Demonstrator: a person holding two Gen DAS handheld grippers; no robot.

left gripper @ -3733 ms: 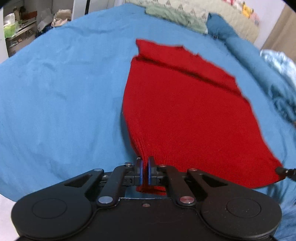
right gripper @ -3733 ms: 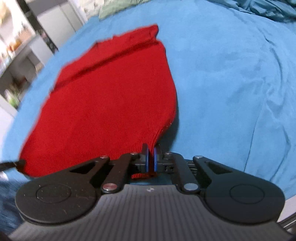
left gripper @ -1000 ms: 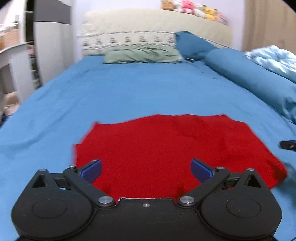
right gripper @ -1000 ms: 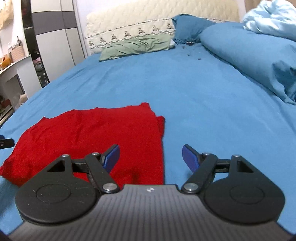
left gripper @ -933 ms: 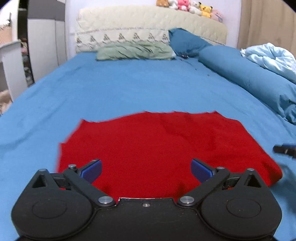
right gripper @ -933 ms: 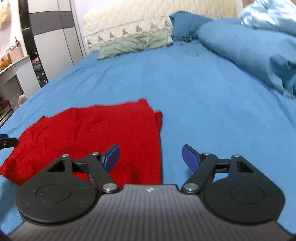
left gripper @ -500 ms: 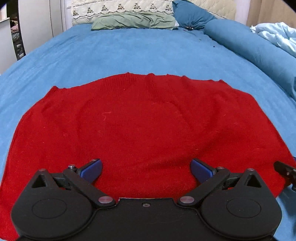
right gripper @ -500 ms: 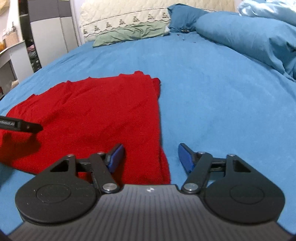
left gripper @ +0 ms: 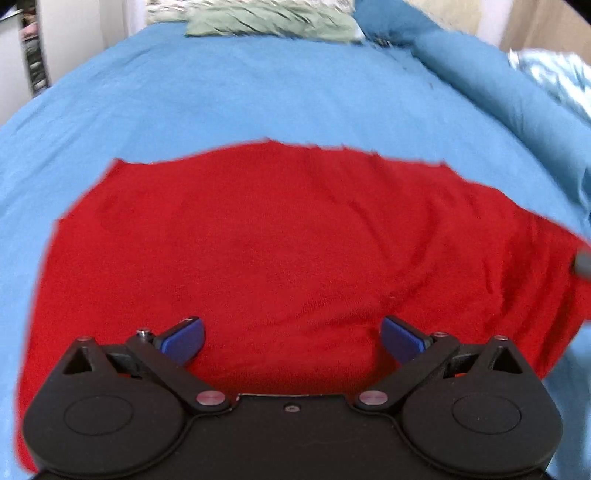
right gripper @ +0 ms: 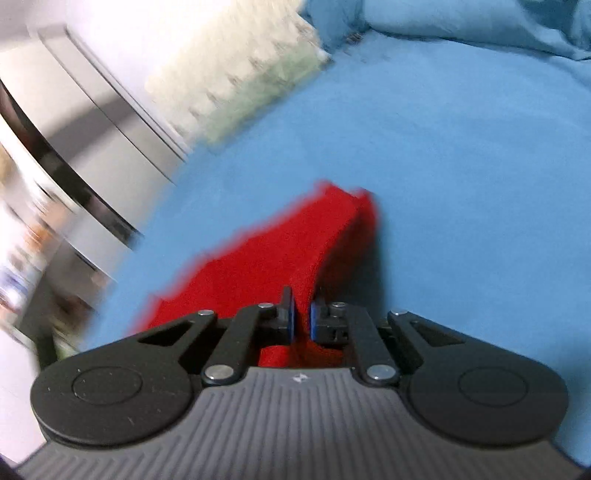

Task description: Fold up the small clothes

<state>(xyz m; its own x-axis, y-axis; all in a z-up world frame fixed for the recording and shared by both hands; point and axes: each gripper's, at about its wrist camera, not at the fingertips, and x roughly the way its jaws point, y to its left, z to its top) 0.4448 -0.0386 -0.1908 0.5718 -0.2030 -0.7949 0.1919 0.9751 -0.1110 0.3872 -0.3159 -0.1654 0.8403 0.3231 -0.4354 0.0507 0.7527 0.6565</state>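
Blue bed sheet (left gripper: 258,96) fills most of both views, wrinkle-free in the middle, with a rolled blue duvet (left gripper: 491,77) along its right side and a green pillow (left gripper: 273,18) against the pale headboard cushion (right gripper: 236,70) at the far end. Grey-and-white wardrobe (right gripper: 85,122) stands off the bed's left side, heavily motion-blurred in the right wrist view. Red knit garment (left gripper: 295,243) lies across the sheet near the close edge, spread wide in the left wrist view, with diagonal creases running toward its right end; that end looks lifted off the sheet (blur there, so not certain how high). Left gripper (left gripper: 291,338) hangs over the garment's near half with jaws wide apart, blue pads (left gripper: 183,338) clear of the cloth, nothing held. Right gripper (right gripper: 303,319) has just been closing and now pinches the garment's right edge: a ridge of red fabric runs straight up between its blue pads (right gripper: 291,319), and the cloth tents away from the jaws toward the far corner. A dark tip at the right margin of the left wrist view, touching the garment's right end, is probably that right gripper.
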